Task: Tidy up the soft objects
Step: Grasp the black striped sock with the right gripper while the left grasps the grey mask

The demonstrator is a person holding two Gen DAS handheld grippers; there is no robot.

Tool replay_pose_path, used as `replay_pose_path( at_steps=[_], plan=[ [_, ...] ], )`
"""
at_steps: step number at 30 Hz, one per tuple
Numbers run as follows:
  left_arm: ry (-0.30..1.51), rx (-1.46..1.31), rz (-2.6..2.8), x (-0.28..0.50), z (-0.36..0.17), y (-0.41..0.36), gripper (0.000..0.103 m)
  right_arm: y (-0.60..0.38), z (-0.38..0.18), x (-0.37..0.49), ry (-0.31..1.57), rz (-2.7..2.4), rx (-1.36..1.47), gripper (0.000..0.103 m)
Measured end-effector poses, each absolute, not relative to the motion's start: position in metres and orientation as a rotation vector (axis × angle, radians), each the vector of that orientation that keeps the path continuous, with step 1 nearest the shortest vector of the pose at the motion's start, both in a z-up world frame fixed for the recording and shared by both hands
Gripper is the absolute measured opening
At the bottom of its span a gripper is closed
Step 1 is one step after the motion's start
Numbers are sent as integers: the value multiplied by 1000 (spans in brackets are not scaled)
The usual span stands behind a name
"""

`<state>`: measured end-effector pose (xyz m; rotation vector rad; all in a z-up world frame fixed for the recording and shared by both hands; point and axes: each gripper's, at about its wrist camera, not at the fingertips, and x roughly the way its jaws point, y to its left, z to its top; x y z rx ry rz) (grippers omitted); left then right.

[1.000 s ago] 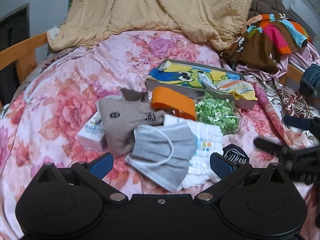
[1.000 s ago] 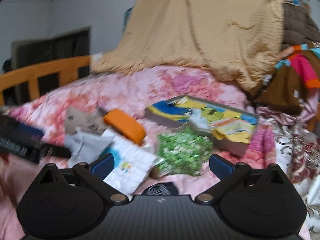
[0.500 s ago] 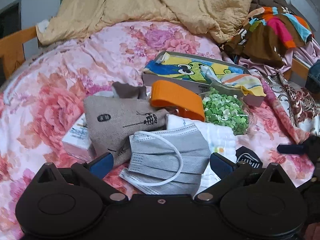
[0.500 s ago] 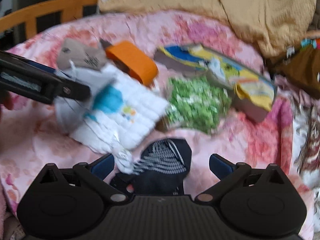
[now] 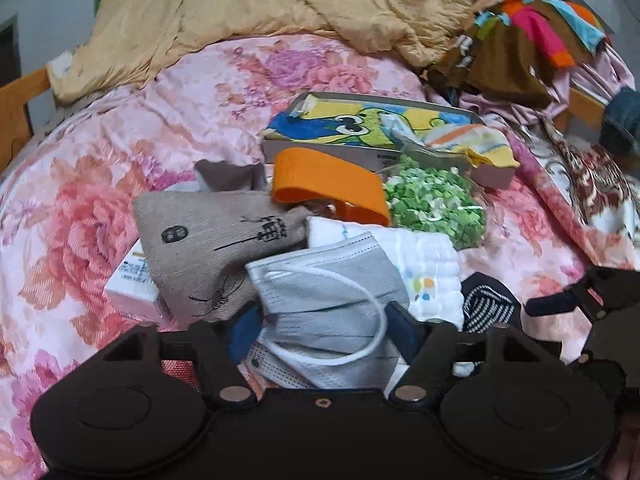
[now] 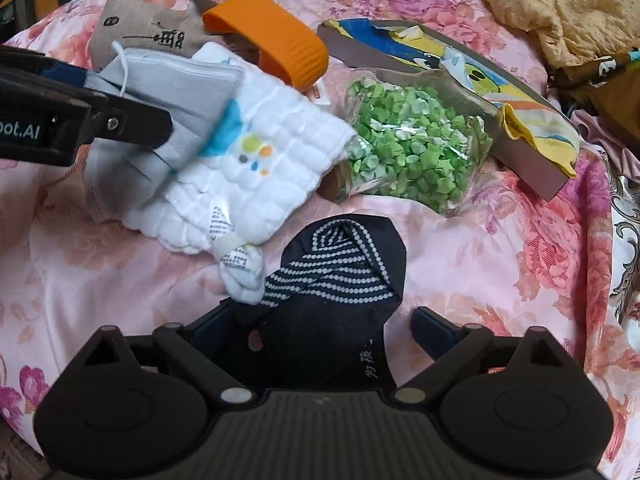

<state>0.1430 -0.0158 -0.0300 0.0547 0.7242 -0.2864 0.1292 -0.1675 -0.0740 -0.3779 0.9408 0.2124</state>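
Note:
A pile of soft things lies on the pink floral bedspread (image 5: 80,208). A grey face mask (image 5: 320,292) lies between the fingers of my left gripper (image 5: 324,326), whose jaws stand partly closed around it. The mask also shows in the right wrist view (image 6: 176,92). Under it lies a white quilted cloth (image 6: 256,160). A dark navy sock with white dots (image 6: 340,276) lies between the open fingers of my right gripper (image 6: 324,324). A beige drawstring pouch (image 5: 212,248) lies left of the mask.
An orange band (image 5: 328,184), a bag of green paper stars (image 6: 408,140) and a flat box with a cartoon cloth (image 5: 368,124) lie behind the pile. A small white carton (image 5: 132,288) sits under the pouch. A tan blanket (image 5: 280,12) and clothes (image 5: 532,40) lie at the back.
Both grippers moved forward and down to the pile. The left jaws narrowed around the grey mask. The right gripper came over the navy sock, which now lies between its fingers.

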Motion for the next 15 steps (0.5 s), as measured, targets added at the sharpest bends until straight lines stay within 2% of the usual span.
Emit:
replay_pose_path(
  at_steps=[3,8,15],
  plan=[
    [734,50,-317,141,-31,-18,59,-170,-73,131,945,202,-359,83],
    [747,36,-345,139,-33,-19,54,-176,-71,135,945,197,-319,72],
    [756,43,-406,133,-37,-25,53,-185,-67,137,920,180,-259,44]
  ],
)
